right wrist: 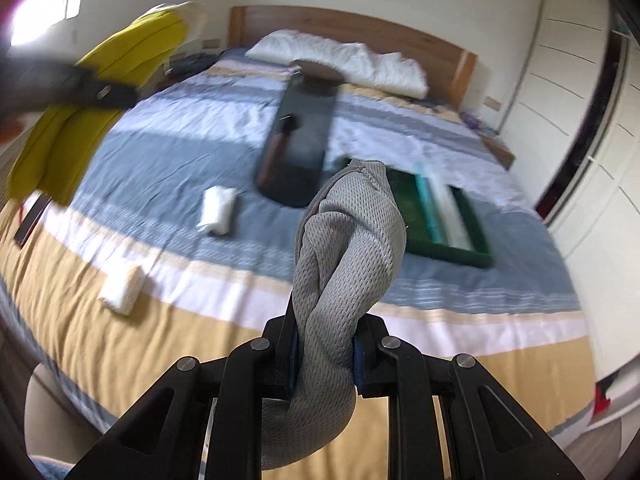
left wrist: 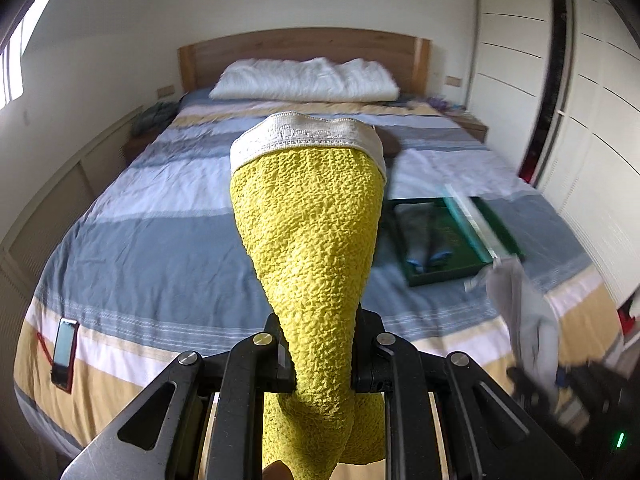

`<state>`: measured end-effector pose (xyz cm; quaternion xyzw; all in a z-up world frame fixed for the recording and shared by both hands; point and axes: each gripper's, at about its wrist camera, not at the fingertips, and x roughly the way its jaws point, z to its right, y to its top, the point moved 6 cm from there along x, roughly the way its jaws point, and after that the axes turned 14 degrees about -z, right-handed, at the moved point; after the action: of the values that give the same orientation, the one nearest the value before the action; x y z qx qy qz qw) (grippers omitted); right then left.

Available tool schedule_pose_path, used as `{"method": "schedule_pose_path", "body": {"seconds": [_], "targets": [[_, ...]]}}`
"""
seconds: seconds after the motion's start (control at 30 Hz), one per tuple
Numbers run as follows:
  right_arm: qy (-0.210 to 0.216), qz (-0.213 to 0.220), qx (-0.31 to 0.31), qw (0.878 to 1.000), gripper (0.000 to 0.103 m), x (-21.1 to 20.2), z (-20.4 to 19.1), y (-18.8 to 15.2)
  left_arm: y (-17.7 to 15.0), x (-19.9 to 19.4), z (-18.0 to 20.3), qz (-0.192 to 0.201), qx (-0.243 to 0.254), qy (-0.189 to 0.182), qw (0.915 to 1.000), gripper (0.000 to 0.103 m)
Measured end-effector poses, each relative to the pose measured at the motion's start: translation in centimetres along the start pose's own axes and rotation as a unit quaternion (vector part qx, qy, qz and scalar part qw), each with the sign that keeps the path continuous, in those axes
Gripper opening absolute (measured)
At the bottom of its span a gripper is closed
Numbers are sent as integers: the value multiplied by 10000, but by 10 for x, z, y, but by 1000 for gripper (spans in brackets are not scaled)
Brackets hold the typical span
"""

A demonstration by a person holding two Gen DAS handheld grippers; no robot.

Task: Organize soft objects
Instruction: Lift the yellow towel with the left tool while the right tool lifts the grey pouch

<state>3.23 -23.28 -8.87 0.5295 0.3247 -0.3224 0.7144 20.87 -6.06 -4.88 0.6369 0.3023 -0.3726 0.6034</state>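
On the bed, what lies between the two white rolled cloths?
Only bare striped bedspread between the nearer white roll and the farther one, in the right wrist view.

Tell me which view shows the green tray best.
The right wrist view. There the green tray lies on the bed right of the grey cloth, a little blurred, most of its outline in sight. In the left wrist view the yellow cloth covers the tray's left edge, though its inside shows.

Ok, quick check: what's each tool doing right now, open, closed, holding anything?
Left tool: closed on the yellow textured garment with the white band.
Right tool: closed on the grey mesh garment.
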Motion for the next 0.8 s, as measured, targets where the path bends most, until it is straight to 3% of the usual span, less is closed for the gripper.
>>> {"method": "schedule_pose_path", "body": {"seconds": [0.37,0.8], "targets": [[-584,320,699,9953,19,-38,88,4,10,-18,90,258,814,-424,9954,14],[-684,400,973,9921,19,-11,144,38,34,20,140,123,1159,-479,9920,15]]}}
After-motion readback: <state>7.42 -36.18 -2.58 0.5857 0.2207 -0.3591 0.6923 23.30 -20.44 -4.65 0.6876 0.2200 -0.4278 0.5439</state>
